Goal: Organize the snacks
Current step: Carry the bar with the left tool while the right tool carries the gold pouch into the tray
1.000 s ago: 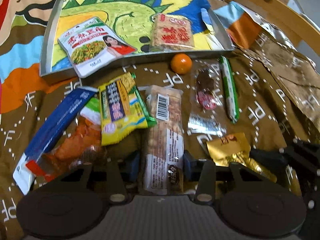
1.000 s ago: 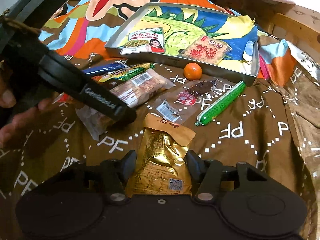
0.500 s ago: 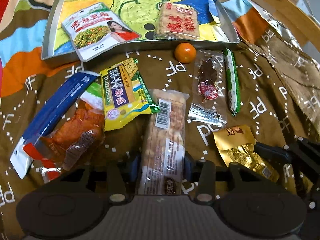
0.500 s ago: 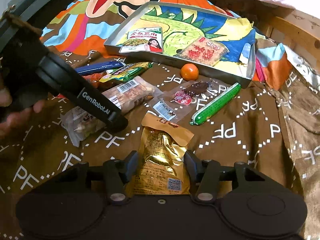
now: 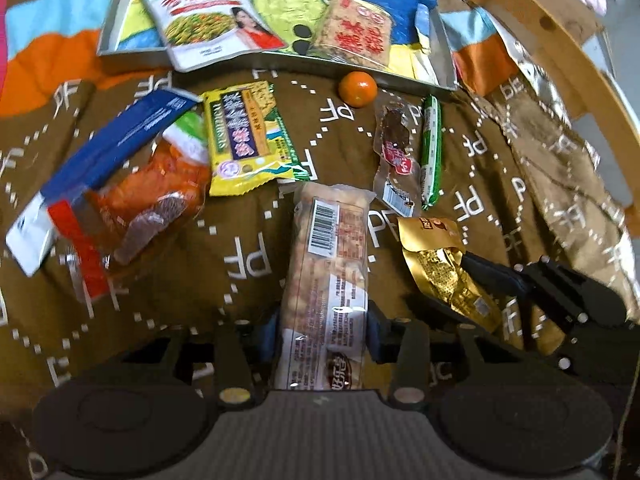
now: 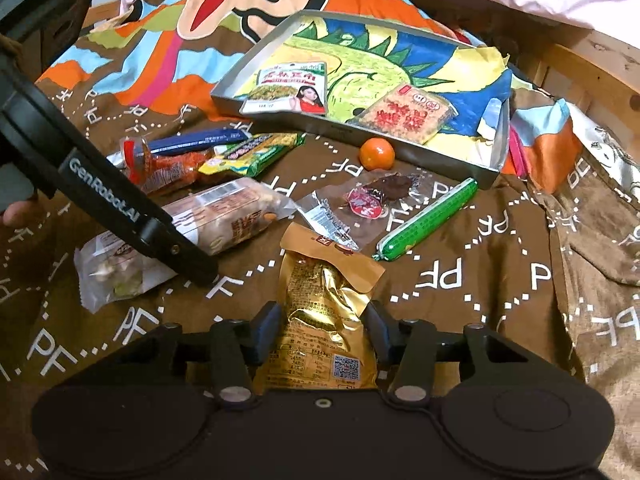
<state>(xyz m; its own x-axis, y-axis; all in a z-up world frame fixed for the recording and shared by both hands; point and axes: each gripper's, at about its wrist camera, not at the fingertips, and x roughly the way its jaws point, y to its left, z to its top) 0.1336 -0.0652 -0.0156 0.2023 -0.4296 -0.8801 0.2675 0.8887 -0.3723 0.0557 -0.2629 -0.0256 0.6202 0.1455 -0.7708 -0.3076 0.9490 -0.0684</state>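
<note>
Left claw (image 5: 322,330) first, seen through its own wrist camera: its two fingers bracket the near end of a long clear nut bar packet (image 5: 328,276), pads touching both long edges, so it looks clamped on it. The packet's long axis runs straight away from the claw toward the metal tray (image 5: 132,50), which sits at the far side of the brown printed bedcover (image 5: 248,264). In the tray already lie a green-and-white pouch (image 5: 208,20) and a red-lettered square pack (image 5: 354,32). Between claw and tray lie a yellow wafer pack (image 5: 248,136), a blue sachet (image 5: 112,152) over an orange snack bag (image 5: 156,200), a small orange (image 5: 357,88), a dark meat strip (image 5: 394,148) and a green sausage stick (image 5: 431,148). The gold foil pouch (image 5: 444,276) lies to the right, with the other tool's finger on it.

Right wrist view: the right claw (image 6: 322,332) straddles the gold foil pouch (image 6: 324,320), fingers at both its sides and pressing the crinkled foil, so I judge it gripped. The pouch's long axis also points forward, toward the tray (image 6: 400,150), which lies ahead and slightly right, past the meat strip (image 6: 376,196) and the sausage stick (image 6: 430,218). The left tool's arm crosses at left over the nut bar packet (image 6: 224,220).

Both packets point at the tray, so each move is probably a straight carry forward; the right claw has the shorter path.
</note>
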